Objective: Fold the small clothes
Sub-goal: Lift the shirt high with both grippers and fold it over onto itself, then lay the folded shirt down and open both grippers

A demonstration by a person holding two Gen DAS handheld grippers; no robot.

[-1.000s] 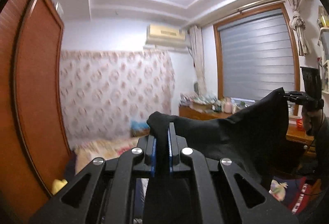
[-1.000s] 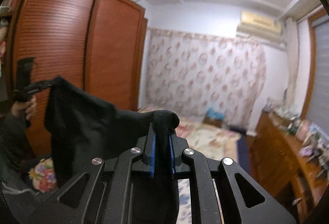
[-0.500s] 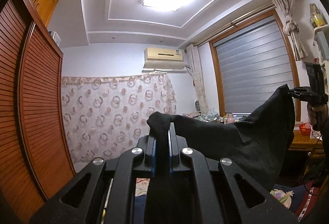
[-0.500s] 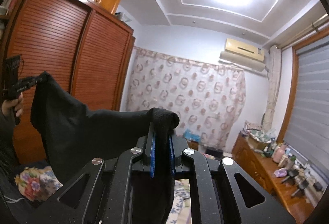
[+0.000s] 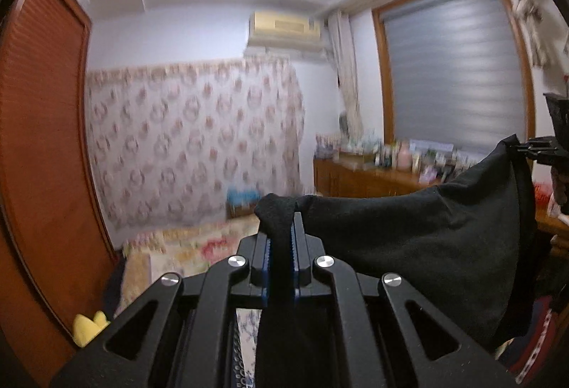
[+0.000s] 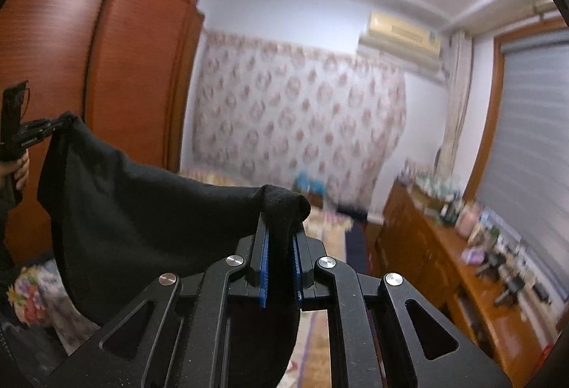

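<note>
A small black garment (image 5: 419, 238) hangs in the air, stretched between my two grippers. My left gripper (image 5: 281, 228) is shut on one corner of it, and the cloth bunches above the fingertips. My right gripper (image 6: 281, 228) is shut on the other corner of the garment (image 6: 135, 210). In the left wrist view the right gripper (image 5: 533, 148) shows at the far right, pinching the far corner. In the right wrist view the left gripper (image 6: 46, 128) shows at the far left. The cloth sags between them.
A bed with a floral cover (image 5: 185, 249) lies below, ahead. A wooden wardrobe (image 6: 71, 85) stands on the left. A wooden dresser (image 6: 444, 256) crowded with small items runs along the right under the window. A yellow plush toy (image 5: 87, 324) sits low left.
Both grippers have tipped back down from the ceiling toward the bed, still holding the garment. The garment now sags lower between them. Both views are motion-blurred.
</note>
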